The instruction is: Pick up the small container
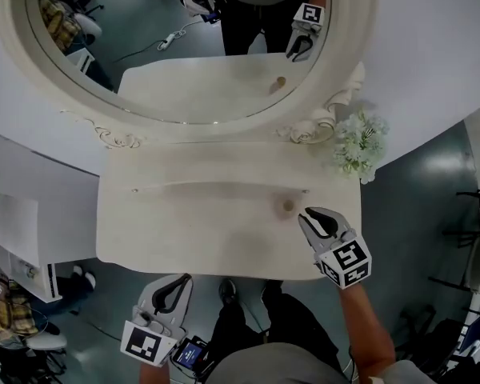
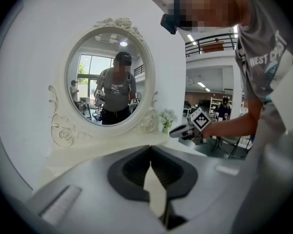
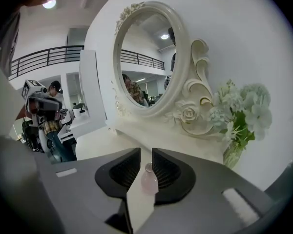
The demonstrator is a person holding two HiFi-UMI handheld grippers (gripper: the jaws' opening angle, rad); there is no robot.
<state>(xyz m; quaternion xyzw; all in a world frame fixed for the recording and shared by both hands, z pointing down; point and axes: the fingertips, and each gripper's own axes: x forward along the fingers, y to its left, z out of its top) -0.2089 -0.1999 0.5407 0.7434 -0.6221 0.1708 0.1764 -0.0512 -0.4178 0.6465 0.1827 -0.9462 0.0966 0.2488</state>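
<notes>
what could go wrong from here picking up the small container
The small container stands upright between the tips of the right gripper's open jaws; closing off-centre might tip it. It looks smooth and rounded, so it may slip out. The flowers stand close by; a wide lift could brush them.

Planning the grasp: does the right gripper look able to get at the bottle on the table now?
Probably yes: the right gripper is open, the bottle stands just ahead in line with its gap, and nothing on the table lies between them.
</notes>
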